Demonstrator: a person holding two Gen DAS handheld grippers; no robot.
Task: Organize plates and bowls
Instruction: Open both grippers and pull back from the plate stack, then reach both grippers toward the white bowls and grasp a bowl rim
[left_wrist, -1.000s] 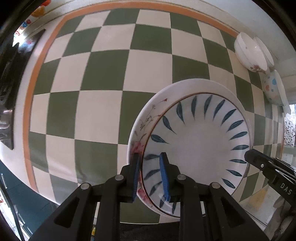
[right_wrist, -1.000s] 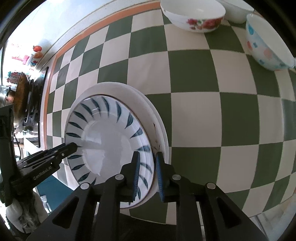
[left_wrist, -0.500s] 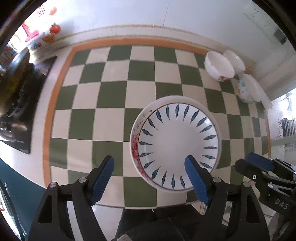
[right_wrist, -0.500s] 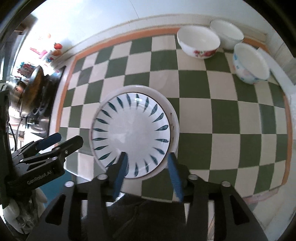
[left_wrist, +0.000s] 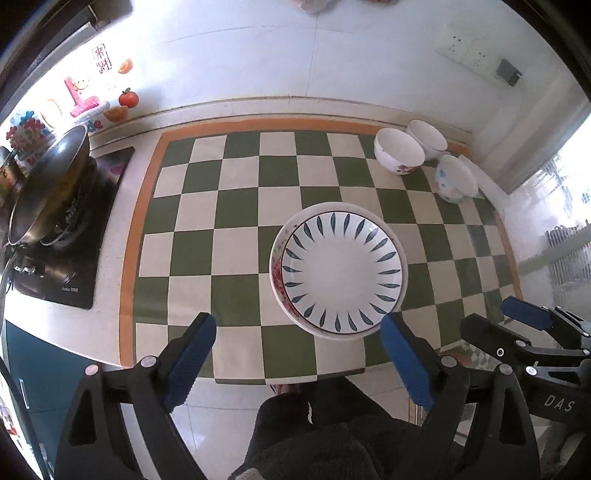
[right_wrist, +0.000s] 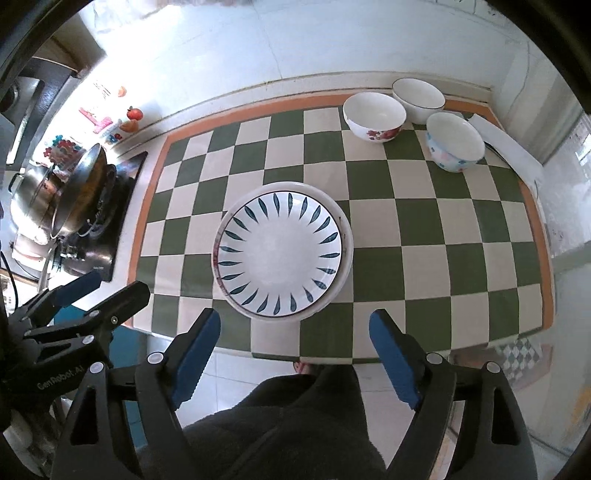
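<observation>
A white plate with blue leaf marks (left_wrist: 340, 269) (right_wrist: 280, 251) lies on top of a larger floral-rimmed plate (left_wrist: 275, 273) (right_wrist: 215, 254), on the green checked cloth. Three bowls stand at the back right: a floral bowl (left_wrist: 399, 151) (right_wrist: 373, 116), a white dark-rimmed bowl (left_wrist: 426, 138) (right_wrist: 418, 99) and a dotted bowl (left_wrist: 456, 179) (right_wrist: 455, 142). My left gripper (left_wrist: 297, 321) (right_wrist: 116, 284) hangs high over the table's front edge, jaws opening, nothing between them. My right gripper (right_wrist: 294, 314) (left_wrist: 495, 319) hangs beside it, jaws also opening and empty.
A stove with a metal wok (left_wrist: 48, 192) (right_wrist: 74, 195) stands left of the checked cloth (left_wrist: 236, 206). The tiled wall runs behind. A white sheet (right_wrist: 506, 144) lies at the far right edge. A person's dark clothing (left_wrist: 314, 435) fills the bottom of both views.
Both grippers were shut on the leaf plate's near rim. They have let go, opened wide and risen well above the table. The two plates lie stacked on the cloth.
</observation>
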